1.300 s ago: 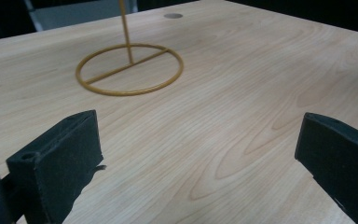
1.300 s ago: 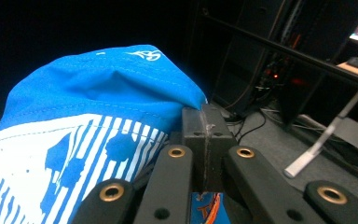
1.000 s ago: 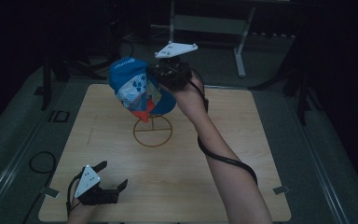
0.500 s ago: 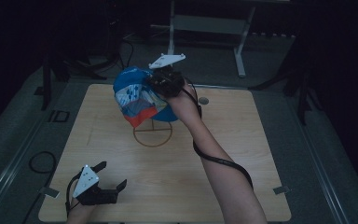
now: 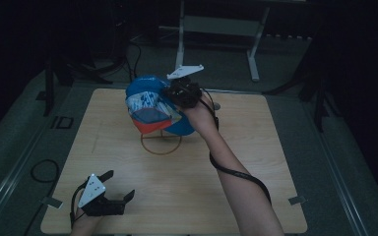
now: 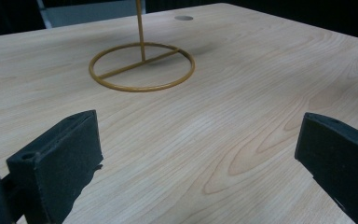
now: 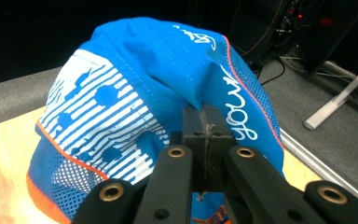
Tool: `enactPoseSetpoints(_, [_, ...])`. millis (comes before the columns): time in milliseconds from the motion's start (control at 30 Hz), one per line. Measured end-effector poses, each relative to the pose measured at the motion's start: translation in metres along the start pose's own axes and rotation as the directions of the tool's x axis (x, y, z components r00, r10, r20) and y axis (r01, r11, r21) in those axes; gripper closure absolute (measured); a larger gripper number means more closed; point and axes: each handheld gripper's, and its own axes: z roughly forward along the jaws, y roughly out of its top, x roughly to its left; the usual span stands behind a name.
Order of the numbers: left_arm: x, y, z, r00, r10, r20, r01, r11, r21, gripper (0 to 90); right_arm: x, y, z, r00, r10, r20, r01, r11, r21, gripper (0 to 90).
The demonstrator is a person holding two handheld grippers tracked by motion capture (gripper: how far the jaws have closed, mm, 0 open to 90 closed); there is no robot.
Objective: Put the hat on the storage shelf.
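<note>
A blue cap (image 5: 150, 101) with a white striped panel and an orange-edged brim hangs over the thin gold wire stand (image 5: 161, 144), whose ring base lies on the wooden table (image 5: 236, 123). My right gripper (image 5: 179, 93) is shut on the cap's fabric; in the right gripper view its jaws pinch a fold of the blue cap (image 7: 168, 79) at the right gripper (image 7: 204, 122). My left gripper (image 5: 120, 189) rests near the table's front left corner, open and empty. In the left gripper view the stand's ring (image 6: 142, 65) and upright rod lie ahead of the left gripper (image 6: 200, 144).
The table sits on a dark grey floor with cables (image 5: 39, 169) at the left. A metal frame's legs (image 5: 216, 29) stand behind the table. A small round hole (image 6: 183, 18) marks the tabletop beyond the stand.
My right gripper has lowered the cap toward the stand and swung it a little left; the cap now hides the stand's rod. The left gripper has stayed put.
</note>
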Motion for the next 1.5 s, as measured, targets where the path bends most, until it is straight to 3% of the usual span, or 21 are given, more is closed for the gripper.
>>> enactPoseSetpoints(300, [0.0,-0.002,0.001,1.0,-0.001,0.002,0.001,1.0,0.007,0.8,-0.007,-0.02,0.001,0.9993,0.031,-0.022,-0.031,1.0,0.007,89.9])
enactPoseSetpoints(667, [0.001,-0.003,0.002,0.9999,-0.01,0.01,0.01,0.9999,0.01,0.8,-0.013,-0.031,0.003,0.9972,0.07,-0.023,-0.07,0.998,0.0,87.6])
enactPoseSetpoints(933, [0.0,-0.004,0.003,0.9997,-0.01,0.02,0.01,0.9998,0.014,0.8,-0.016,-0.042,0.005,0.9933,0.101,-0.057,-0.101,0.995,0.009,77.0])
enactPoseSetpoints(1100, [0.0,-0.004,0.005,0.9996,-0.009,0.025,0.008,0.9998,0.016,0.8,-0.018,-0.045,0.003,0.9929,0.105,-0.056,-0.105,0.994,0.01,75.3])
enactPoseSetpoints(1300, [-0.001,-0.005,0.005,0.9996,-0.011,0.025,0.011,0.9998,0.015,0.8,-0.016,-0.045,-0.005,0.9927,0.096,-0.073,-0.096,0.995,-0.005,65.1])
enactPoseSetpoints(1500, [0.0,-0.005,0.004,0.9997,-0.016,0.019,0.015,0.9998,0.01,0.8,-0.011,-0.047,-0.016,0.9937,0.067,-0.09,-0.069,0.997,-0.023,44.4])
